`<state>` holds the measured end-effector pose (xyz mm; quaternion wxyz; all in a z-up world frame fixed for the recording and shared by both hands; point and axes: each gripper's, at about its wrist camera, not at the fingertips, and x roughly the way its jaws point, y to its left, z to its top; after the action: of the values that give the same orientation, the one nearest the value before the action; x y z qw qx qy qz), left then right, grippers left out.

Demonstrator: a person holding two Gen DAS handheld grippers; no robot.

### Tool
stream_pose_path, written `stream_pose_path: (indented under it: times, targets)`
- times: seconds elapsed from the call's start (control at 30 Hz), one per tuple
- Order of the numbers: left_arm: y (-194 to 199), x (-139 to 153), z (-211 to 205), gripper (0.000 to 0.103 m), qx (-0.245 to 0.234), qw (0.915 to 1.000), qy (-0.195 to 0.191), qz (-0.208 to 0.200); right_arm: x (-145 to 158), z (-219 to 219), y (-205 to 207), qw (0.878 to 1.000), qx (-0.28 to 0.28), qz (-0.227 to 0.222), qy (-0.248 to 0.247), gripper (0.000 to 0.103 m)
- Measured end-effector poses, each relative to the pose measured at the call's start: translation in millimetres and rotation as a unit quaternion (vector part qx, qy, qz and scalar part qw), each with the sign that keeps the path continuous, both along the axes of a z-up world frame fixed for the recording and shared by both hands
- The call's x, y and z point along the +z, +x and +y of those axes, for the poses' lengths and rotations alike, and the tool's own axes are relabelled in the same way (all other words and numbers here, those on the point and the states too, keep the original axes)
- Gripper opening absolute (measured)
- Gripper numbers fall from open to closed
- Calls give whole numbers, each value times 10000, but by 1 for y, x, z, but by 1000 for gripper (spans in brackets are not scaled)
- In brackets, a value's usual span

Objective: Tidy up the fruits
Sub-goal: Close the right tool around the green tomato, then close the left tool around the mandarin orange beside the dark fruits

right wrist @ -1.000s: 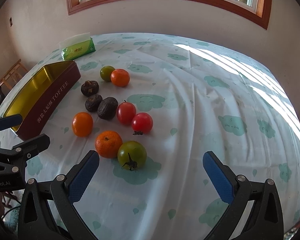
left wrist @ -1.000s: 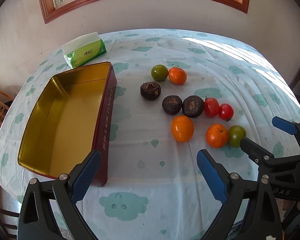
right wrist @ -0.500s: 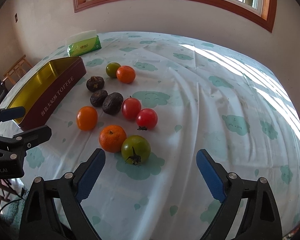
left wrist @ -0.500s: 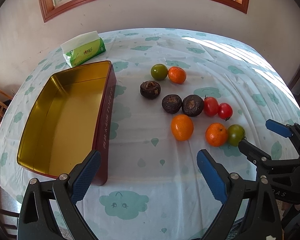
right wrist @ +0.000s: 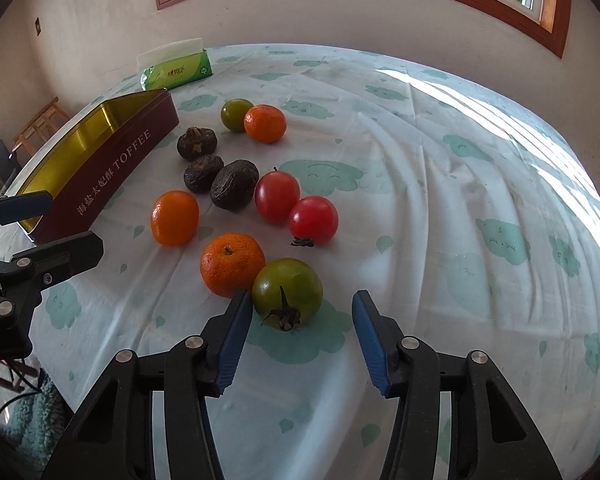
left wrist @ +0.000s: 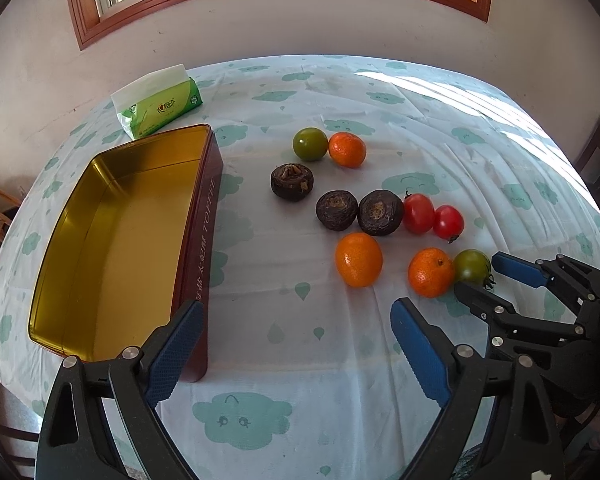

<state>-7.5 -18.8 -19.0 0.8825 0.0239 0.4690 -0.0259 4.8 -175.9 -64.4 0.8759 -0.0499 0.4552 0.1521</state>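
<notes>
A: Right gripper (right wrist: 300, 312) status?
B: Jaws have just been closing around the near green tomato (right wrist: 287, 293) (pads not pressing it yet). Orange (right wrist: 232, 264) touches it at 10 o'clock.
A: Left gripper (left wrist: 296, 332)?
B: Spread wide, nothing between. Gold tin (left wrist: 198, 216) at its 10 o'clock, on the tablecloth (left wrist: 460, 152).

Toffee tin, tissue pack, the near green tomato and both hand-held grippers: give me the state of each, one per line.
Toffee tin: lid off, nothing inside, upright on the cloth.
Tissue pack: open, a sheet sticking out.
Near green tomato: on the cloth between the right jaws, touching a tangerine, not yet gripped.
Right hand-held gripper: jaws just been closing, pads not yet pressing.
Left hand-held gripper: open wide, holding nothing.
</notes>
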Motion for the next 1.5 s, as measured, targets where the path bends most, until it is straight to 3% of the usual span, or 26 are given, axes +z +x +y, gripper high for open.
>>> stream_pose_path:
  times: [0.3,0.4,0.63,0.9,1.07,1.33,1.5]
  targets:
    - [10,-4,-6,85,-57,10000,-12,44,-2,1,3,9999,14,-21,120,44]
    - [14,-5,-8,84,-86,9999,-55,79,-2,1,3,9997,66,7,215,37]
    - [20,-9,-12,84,-111,9998,-47,142,-2,-2,1,9995,38,-9,305,37]
    - [26,-13,-15,84,-151,9996,-103,203,4,-23,5,9989,-391,-150,211,36]
    - [34,-17,-18,76,-149,9992,-211,320,3,-40,8,9977,-637,-184,107,36]
    - [44,-26,-24,75,-221,9989,-155,387,-3,-46,14,9975,-686,-121,86,36]
    - [49,-33,-24,62,-233,9982,-207,514,-5,-45,16,9974,-697,-95,131,37]
